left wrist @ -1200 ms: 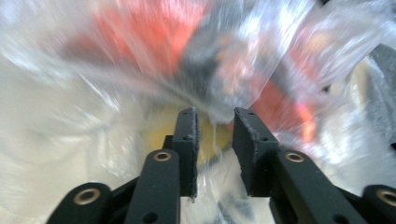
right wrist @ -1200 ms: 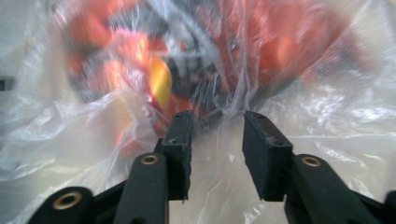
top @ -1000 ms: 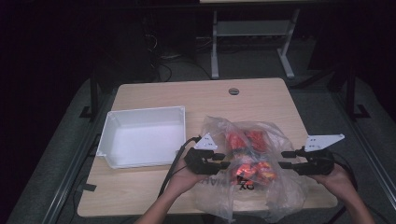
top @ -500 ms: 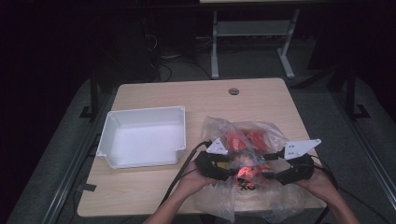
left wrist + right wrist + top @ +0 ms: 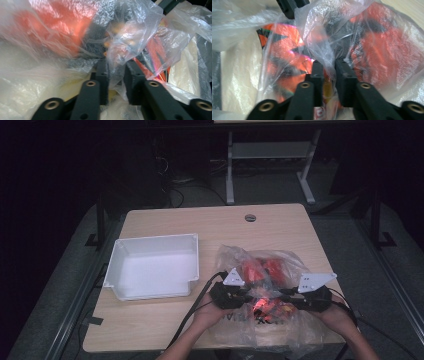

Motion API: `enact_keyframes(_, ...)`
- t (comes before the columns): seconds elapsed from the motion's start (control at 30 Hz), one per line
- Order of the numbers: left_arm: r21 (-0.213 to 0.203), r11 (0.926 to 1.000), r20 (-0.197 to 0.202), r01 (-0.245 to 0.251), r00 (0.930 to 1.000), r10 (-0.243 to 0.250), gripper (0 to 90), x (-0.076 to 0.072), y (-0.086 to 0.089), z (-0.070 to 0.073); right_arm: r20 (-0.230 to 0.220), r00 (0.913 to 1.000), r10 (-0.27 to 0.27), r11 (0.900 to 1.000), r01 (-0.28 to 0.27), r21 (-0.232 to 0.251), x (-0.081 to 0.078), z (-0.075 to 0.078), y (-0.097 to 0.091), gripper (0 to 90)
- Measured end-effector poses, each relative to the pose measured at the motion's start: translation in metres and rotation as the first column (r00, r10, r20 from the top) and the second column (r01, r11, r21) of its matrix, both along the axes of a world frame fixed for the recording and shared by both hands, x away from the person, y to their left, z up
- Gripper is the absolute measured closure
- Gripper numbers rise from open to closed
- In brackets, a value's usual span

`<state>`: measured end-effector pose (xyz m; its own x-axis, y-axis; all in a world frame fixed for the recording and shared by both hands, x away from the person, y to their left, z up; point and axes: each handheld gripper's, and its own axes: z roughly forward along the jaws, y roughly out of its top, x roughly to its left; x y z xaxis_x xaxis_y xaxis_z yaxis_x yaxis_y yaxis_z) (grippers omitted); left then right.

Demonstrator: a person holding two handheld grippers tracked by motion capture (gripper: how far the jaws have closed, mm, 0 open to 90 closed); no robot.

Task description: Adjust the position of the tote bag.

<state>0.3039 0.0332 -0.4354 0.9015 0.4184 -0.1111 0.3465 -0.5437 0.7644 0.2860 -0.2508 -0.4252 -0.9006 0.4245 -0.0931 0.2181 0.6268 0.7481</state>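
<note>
No readable text anywhere. Dark print on the near part of the clear plastic bag point(image 5: 260, 325), between the two hands in the high view, too small and blurred to make out. Small red-and-white mark at the bottom of the right gripper view, on a packet point(image 5: 322, 111) under the plastic, also illegible. Orange and black patterns on the packets inside the bag point(image 5: 284, 57), shapes only, no letters or numbers to be told. Nothing printed on the white tray point(image 5: 117, 265) at the left.
</note>
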Motion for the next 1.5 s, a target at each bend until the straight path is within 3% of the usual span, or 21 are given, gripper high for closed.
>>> enact_keyframes(0.2, -0.003, 1.0000, 0.022, -0.004, 0.9998, 0.005, 87.1, 0.000, 0.003, 0.005, 0.013, 0.9996, 0.024, 0.9997, -0.024, 0.004, 0.000, 0.009, 0.001, 85.5)
enact_keyframes(0.6, -0.063, 0.9980, 0.053, -0.008, 0.9985, 0.011, 88.9, 0.005, 0.007, 0.033, 0.070, 0.9971, 0.029, 0.9989, -0.031, 0.035, 0.007, 0.037, -0.003, 87.7)
enact_keyframes(0.87, -0.076, 0.9958, 0.057, -0.050, 0.9969, 0.054, 88.9, 0.026, 0.002, 0.047, 0.087, 0.9961, -0.010, 0.9988, 0.006, 0.048, 0.028, 0.052, -0.005, 87.6)
enact_keyframes(1.0, -0.070, 0.9932, 0.039, -0.093, 0.9946, 0.096, 88.9, 0.040, -0.002, 0.040, 0.061, 0.9972, -0.044, 0.9977, 0.041, 0.055, 0.045, 0.048, -0.005, 87.7)
enact_keyframes(1.17, -0.060, 0.9864, 0.008, -0.153, 0.9881, 0.153, 88.9, 0.060, -0.009, 0.018, 0.001, 0.9953, -0.097, 0.9941, 0.097, 0.048, 0.069, 0.031, -0.003, 87.6)
enact_keyframes(1.37, -0.056, 0.9812, -0.013, -0.185, 0.9828, 0.184, 88.9, 0.067, -0.012, 0.007, -0.058, 0.9913, -0.118, 0.9924, 0.120, 0.027, 0.081, 0.018, -0.003, 87.2)
enact_keyframes(1.5, -0.021, 0.9810, -0.021, -0.193, 0.9811, 0.193, 88.9, 0.070, -0.010, 0.001, -0.111, 0.9871, -0.116, 0.9930, 0.118, 0.011, 0.087, 0.007, 0.000, 87.1)
